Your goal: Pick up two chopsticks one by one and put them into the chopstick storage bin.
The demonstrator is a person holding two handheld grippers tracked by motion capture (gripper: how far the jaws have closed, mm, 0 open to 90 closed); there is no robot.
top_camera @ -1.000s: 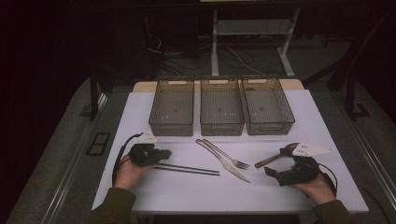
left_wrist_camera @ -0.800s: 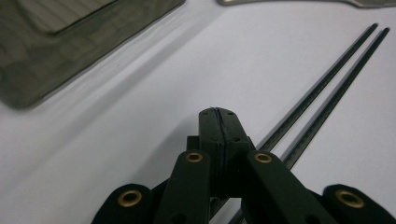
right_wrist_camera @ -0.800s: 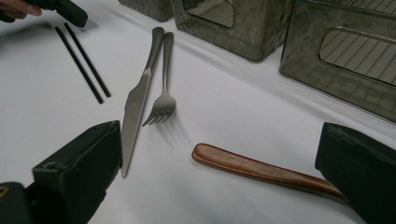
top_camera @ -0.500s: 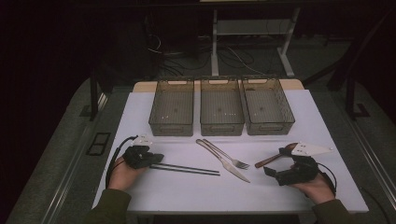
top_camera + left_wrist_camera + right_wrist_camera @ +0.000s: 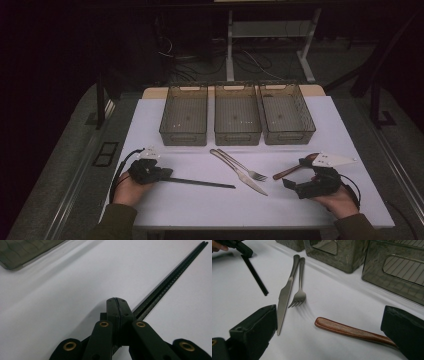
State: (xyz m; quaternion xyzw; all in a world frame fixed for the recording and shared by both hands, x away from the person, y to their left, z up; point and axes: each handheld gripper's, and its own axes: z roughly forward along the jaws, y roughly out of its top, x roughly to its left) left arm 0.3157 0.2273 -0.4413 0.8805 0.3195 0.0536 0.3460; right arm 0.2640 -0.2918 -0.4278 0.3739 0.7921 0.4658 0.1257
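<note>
Black chopsticks (image 5: 202, 183) lying flat on white table (image 5: 200, 210), at about seven o'clock of the surface; long axis running nine to three, free tips toward three o'clock, toward knife (image 5: 240, 172). Left gripper (image 5: 167, 175) clamped tight on their near end. Right gripper (image 5: 295, 177) at five o'clock, spread wide, holding nothing, wooden handle (image 5: 352, 331) between the jaws.

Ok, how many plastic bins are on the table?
3, side by side along the table's far edge: left bin, middle bin, right bin. None seems hidden.
</note>
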